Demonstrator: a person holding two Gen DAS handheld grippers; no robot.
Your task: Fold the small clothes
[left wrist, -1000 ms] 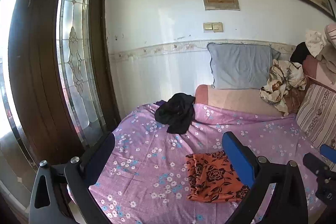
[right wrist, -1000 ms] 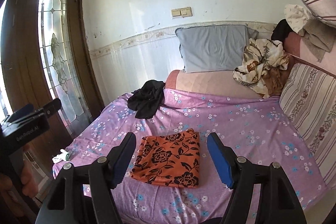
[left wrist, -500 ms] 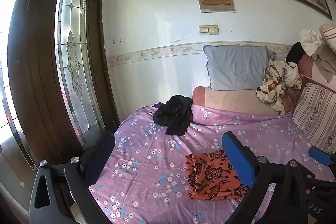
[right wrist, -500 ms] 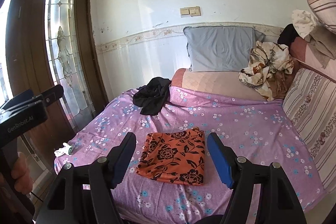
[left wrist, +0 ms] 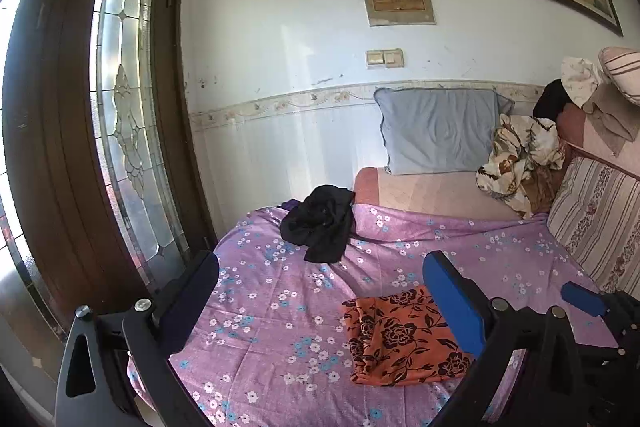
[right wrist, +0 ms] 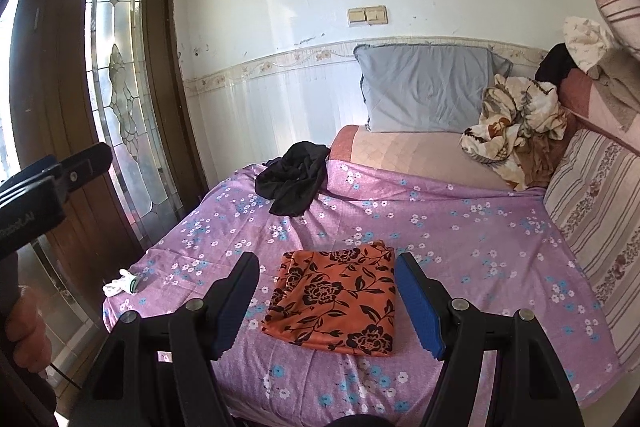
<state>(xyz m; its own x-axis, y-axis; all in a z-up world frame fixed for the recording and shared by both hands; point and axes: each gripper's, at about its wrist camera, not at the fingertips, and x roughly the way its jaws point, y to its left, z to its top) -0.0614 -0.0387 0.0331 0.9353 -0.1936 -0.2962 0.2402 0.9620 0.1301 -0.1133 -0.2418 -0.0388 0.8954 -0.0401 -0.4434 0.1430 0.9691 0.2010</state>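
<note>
Lying folded flat, the orange floral cloth (right wrist: 334,301) runs lengthwise toward the pillow; both grippers (right wrist: 326,301) (left wrist: 320,297) gape, empty.

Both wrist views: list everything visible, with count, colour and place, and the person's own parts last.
Folded cloth: one, orange with black flowers, near bed edge.
Crumpled garment: one, black, far left of bed.
Bedsheet: one, purple floral, over bed.
Pillow: one, grey, against wall.
Bundle of cloth: one, cream and brown, right of pillow.
Small white item: one, near left corner of sheet.
Door: one, brown with leaded glass, left.
Left gripper: open, empty.
Right gripper: open, empty.
Hand: one, lower left.
</note>
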